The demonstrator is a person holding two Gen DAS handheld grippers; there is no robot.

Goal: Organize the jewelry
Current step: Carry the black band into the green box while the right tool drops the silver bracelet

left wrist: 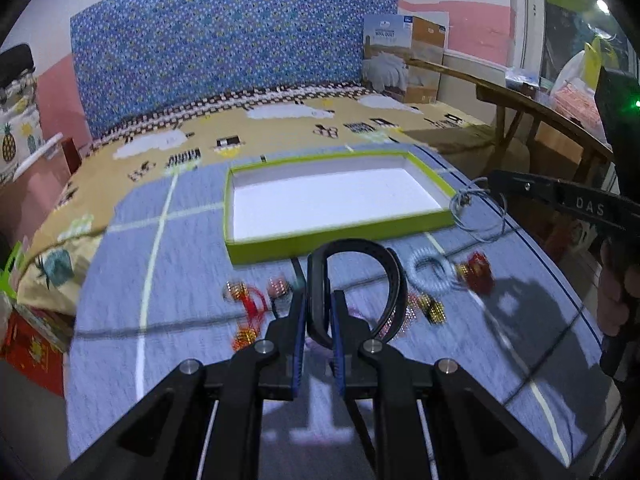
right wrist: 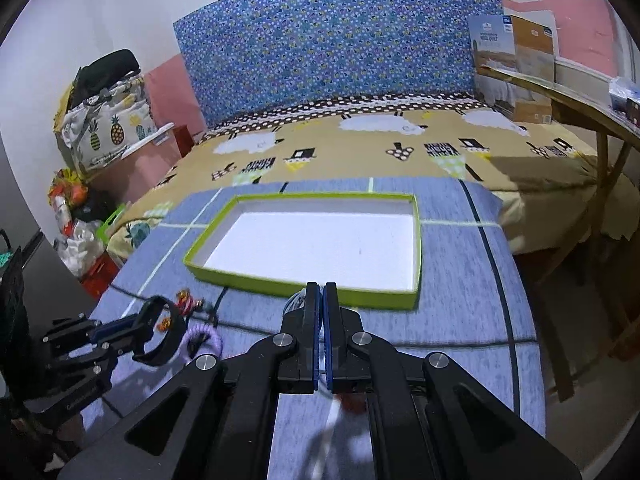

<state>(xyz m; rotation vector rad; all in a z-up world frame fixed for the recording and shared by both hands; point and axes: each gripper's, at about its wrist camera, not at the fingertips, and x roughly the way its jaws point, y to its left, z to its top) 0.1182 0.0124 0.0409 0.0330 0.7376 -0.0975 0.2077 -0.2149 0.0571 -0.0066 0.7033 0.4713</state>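
Observation:
My left gripper [left wrist: 319, 300] is shut on a black bangle [left wrist: 384, 272] and holds it above the blue cloth [left wrist: 180, 360], just in front of the green-rimmed white tray [left wrist: 340, 236]; it also shows in the right wrist view [right wrist: 120, 334] with the bangle [right wrist: 164, 344]. My right gripper [right wrist: 321, 292] is shut on a thin silver chain [right wrist: 294, 302], near the tray's front rim [right wrist: 300, 286]. In the left wrist view the chain [left wrist: 476, 216] dangles from the right gripper [left wrist: 496, 184] beside the tray's right end. The tray is empty.
Loose jewelry lies on the cloth: red and gold beaded pieces [left wrist: 248, 304], a white ring-shaped piece [left wrist: 430, 274], a red piece [left wrist: 478, 272], gold earrings [left wrist: 432, 308], a purple coil band [right wrist: 204, 338]. A bed [right wrist: 360, 152], a wooden table [right wrist: 580, 108] at the right.

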